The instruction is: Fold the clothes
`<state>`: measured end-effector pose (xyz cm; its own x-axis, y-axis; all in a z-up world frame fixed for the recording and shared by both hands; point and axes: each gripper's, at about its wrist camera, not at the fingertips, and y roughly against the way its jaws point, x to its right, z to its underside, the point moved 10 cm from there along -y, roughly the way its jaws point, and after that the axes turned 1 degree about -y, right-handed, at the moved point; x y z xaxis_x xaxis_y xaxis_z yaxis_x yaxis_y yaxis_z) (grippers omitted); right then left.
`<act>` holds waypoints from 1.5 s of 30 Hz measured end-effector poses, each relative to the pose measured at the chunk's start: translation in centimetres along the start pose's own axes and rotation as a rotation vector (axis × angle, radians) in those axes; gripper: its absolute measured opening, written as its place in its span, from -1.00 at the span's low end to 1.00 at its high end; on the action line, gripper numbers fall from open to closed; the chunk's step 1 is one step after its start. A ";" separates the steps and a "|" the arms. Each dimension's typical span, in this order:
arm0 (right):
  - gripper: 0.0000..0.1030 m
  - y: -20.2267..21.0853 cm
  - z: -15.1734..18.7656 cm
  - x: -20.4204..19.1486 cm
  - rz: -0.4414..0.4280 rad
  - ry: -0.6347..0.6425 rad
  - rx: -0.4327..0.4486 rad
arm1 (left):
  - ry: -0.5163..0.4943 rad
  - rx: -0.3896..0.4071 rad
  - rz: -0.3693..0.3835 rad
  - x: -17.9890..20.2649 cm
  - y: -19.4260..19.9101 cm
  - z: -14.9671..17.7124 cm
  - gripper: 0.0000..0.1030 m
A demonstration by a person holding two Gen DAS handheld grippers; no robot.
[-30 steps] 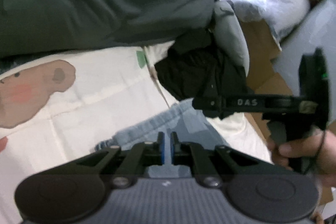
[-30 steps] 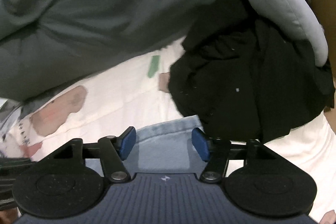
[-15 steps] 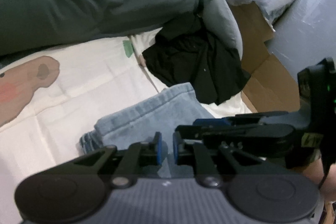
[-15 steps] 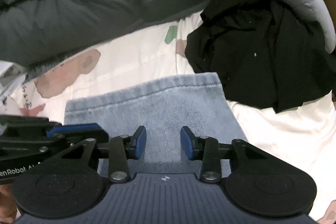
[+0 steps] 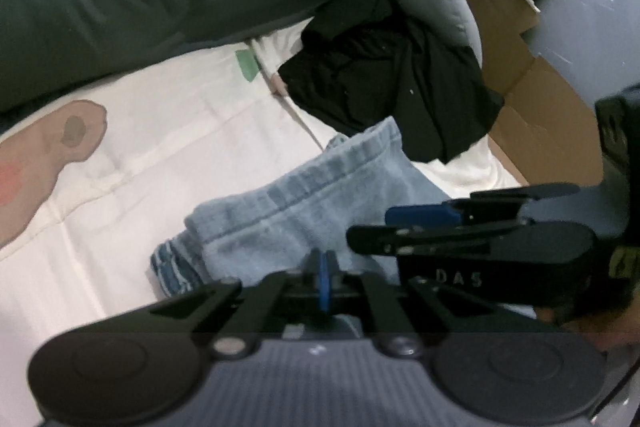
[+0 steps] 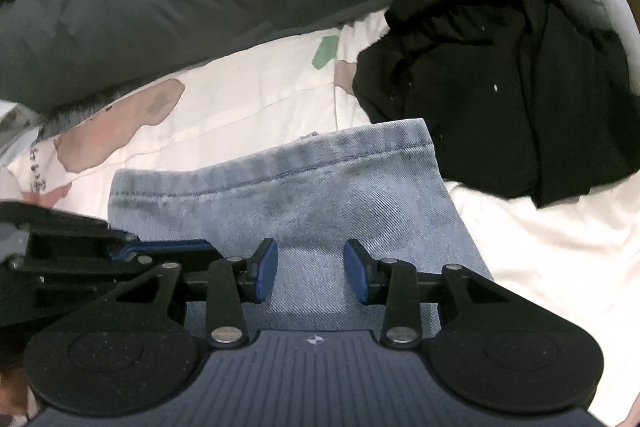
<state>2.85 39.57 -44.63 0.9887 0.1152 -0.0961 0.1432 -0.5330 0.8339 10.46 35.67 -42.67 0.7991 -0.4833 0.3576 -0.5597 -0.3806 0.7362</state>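
Above the folded jeans, our left gripper is pressed together and our right gripper spread, empty.

Both grippers have dropped lower over the folded jeans, so way more denim fills the right wrist view now, hem edge and all. The right gripper narrowed its jaws a fair bit, nothing pinched between them. The left gripper popped open a crack, then snapped fully closed. The right one now sits just beside it.
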 end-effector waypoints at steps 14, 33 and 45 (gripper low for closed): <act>-0.11 4.1 4.2 1.6 0.006 0.072 -0.015 | 0.028 0.061 -0.061 -3.0 2.6 -0.8 -0.95; -0.15 10.3 17.1 10.5 0.186 -0.083 -0.142 | 0.037 0.042 -0.049 -3.8 2.3 -0.4 -0.95; -0.16 14.7 22.9 13.1 0.257 -0.055 -0.165 | -0.055 0.029 -0.081 -2.4 3.4 -0.9 -0.78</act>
<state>18.90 14.06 -46.11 0.9931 -0.0535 0.1041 -0.1168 -0.3948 0.9113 6.86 36.22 -40.46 0.8290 -0.4924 0.2651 -0.5006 -0.4421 0.7443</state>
